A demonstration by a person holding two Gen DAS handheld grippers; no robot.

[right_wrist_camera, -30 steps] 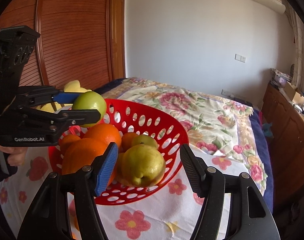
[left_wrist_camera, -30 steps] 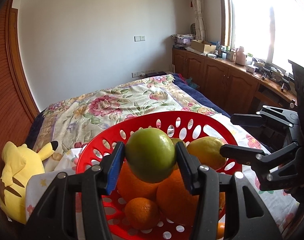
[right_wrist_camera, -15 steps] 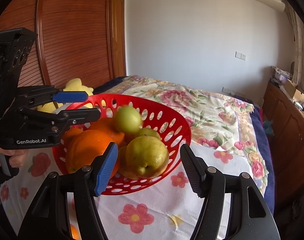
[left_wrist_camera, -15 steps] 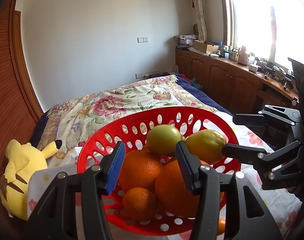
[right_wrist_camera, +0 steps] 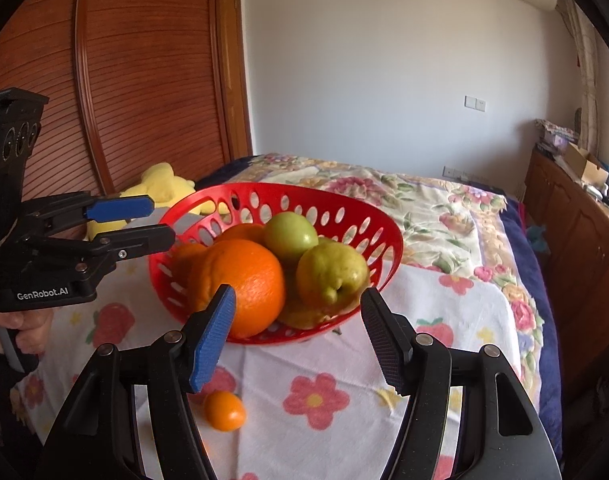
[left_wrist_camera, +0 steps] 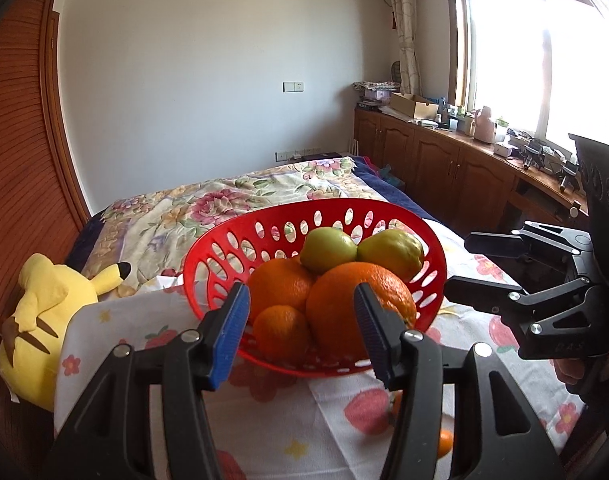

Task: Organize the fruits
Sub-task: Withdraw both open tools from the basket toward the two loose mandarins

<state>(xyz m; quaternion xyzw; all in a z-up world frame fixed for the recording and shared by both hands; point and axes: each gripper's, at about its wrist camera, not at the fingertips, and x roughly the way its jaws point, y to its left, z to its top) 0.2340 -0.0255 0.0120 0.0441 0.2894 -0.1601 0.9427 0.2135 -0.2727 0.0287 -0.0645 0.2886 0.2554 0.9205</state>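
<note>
A red perforated basket [left_wrist_camera: 224,248] [right_wrist_camera: 384,232] stands on the flowered cloth, holding oranges, a yellow-green pear [left_wrist_camera: 392,252] [right_wrist_camera: 330,276] and a green apple [left_wrist_camera: 328,250] [right_wrist_camera: 290,234] on top of the pile. My left gripper [left_wrist_camera: 302,332] [right_wrist_camera: 160,222] hangs just in front of the basket's near-left side; its jaws are opening with nothing between them. On the basket's right, my right gripper [right_wrist_camera: 296,308] [left_wrist_camera: 460,262] is open and empty. A small orange [right_wrist_camera: 224,410] [left_wrist_camera: 444,442] lies loose on the cloth below it.
A yellow plush toy [left_wrist_camera: 44,312] lies left of the cloth beside the wooden wardrobe [right_wrist_camera: 124,80]. A floral quilt [left_wrist_camera: 224,200] covers the bed behind the basket. Wooden cabinets [left_wrist_camera: 444,164] with clutter run under the window. A person's hand [right_wrist_camera: 20,328] holds the left gripper.
The left gripper let go of the green apple, which now rests on the pile in the basket. Both grippers drew back from the basket.
</note>
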